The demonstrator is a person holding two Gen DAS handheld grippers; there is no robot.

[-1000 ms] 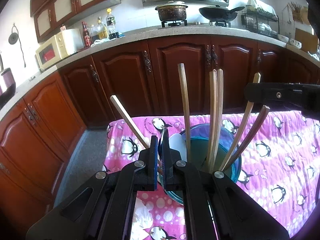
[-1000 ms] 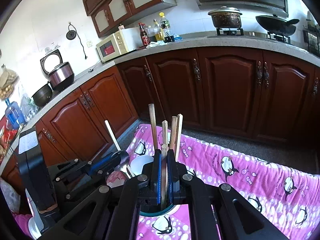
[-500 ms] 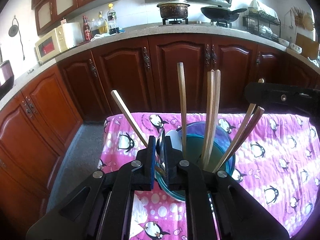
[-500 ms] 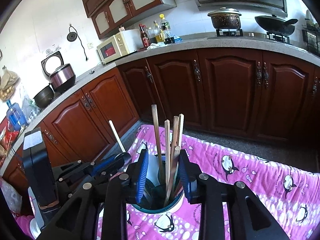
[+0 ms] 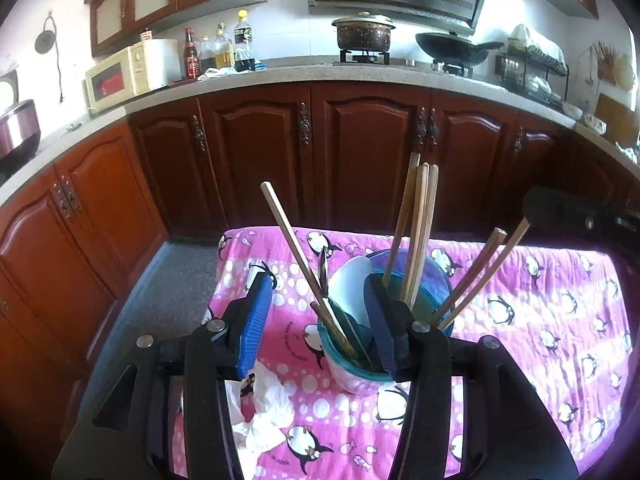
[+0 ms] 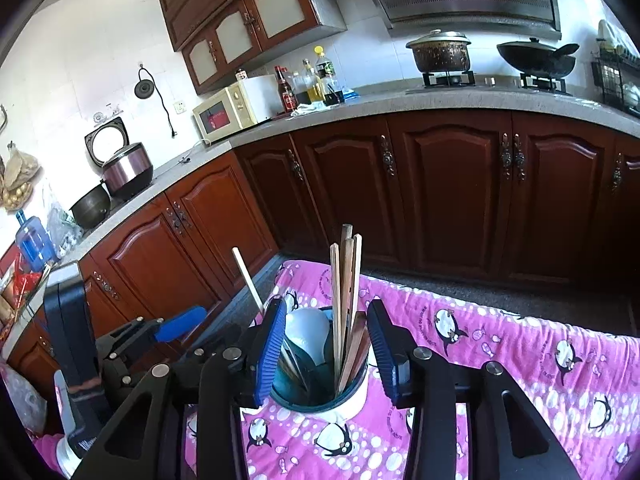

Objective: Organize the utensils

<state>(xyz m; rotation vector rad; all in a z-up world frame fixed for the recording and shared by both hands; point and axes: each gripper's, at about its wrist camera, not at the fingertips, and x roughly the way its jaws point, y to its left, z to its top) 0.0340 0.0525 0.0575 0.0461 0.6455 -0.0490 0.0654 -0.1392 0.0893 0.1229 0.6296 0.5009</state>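
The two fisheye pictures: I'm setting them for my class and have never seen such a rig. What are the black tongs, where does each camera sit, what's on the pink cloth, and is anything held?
There is no robot. A person holds one pair of tongs in each hand, with a camera on each looking along its fingers. One view shows the left tongs, the other the right tongs. On the penguin cloth stands a teal utensil cup holding wooden chopsticks and a white spoon. Crumpled white tissue lies beside it. Both tongs have just been opening; their pads grip nothing.
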